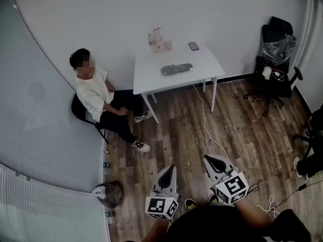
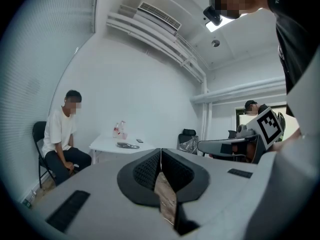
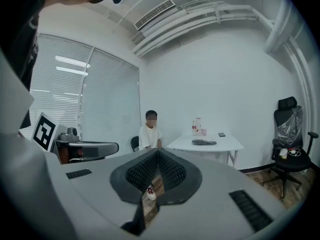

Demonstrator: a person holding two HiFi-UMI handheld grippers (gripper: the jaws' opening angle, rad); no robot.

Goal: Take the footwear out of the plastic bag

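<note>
Closest to me, the person holds both tools low in front of the body, and neither has anything in it. The left gripper (image 1: 170,168) has its jaws pressed fully together on nothing, as its own view shows (image 2: 160,150). The right gripper (image 1: 207,158) is the same, jaws closed tight and empty (image 3: 158,152). Beyond them lies a wide stretch of bare wooden floor (image 1: 237,115) with a white cable (image 1: 204,117) trailing across it towards the table (image 1: 151,74), so both tools are well apart from the work. On that white table lies the plastic bag (image 1: 176,69), a flat, dark grey bundle that I take to hold the footwear, though from here I cannot make out what is inside. Its long axis runs side to side along the table, crosswise to the line of approach. It lies nearly straight ahead of the left gripper and ahead and a little leftward of the right one. The right gripper is held slightly further forward, so I judge it the nearer by a small margin. In the left gripper view the bag (image 2: 128,145) sits left of the jaw line, and in the right gripper view (image 3: 204,142) it sits right of it, so it falls between the two lines of aim. The jaws would have to open before either could take hold. Behind the bag stand some bottles (image 1: 157,40) and a phone (image 1: 193,46), and a seated person (image 1: 93,92) is just beside the table's left end.
</note>
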